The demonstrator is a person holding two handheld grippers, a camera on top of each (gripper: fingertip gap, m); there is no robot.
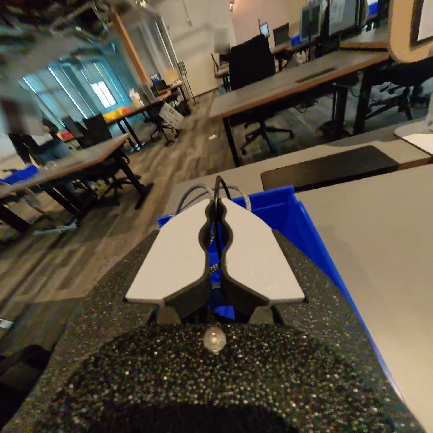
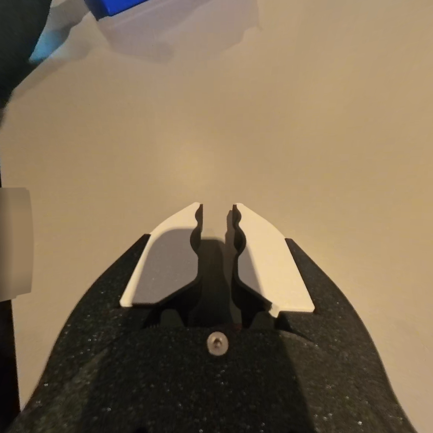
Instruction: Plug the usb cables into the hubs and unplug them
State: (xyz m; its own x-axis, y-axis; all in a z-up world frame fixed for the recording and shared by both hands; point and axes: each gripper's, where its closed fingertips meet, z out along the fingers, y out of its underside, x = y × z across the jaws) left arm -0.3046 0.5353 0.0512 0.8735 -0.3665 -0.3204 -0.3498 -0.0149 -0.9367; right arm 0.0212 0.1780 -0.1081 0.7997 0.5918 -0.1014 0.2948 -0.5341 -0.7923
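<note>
In the left wrist view my left gripper (image 1: pixel 217 201) is shut on a thin black cable (image 1: pixel 218 187) that loops up above its fingertips. A grey braided cable (image 1: pixel 201 191) arches beside it. Both hang over a blue bin (image 1: pixel 276 210) at the table's near left corner. A small plug end (image 1: pixel 216 285) shows between the fingers lower down. In the right wrist view my right gripper (image 2: pixel 217 206) is open by a narrow gap and empty, hovering just above the bare beige table (image 2: pixel 210 128). No hub shows in either view.
A black mat (image 1: pixel 328 167) lies on the table (image 1: pixel 375 234) behind the bin. A corner of the blue bin (image 2: pixel 117 5) shows at the top left of the right wrist view. A white object (image 2: pixel 15 243) sits at that view's left edge. Desks, chairs and a person stand beyond. Tip to tip, the grippers are about 50 centimetres apart.
</note>
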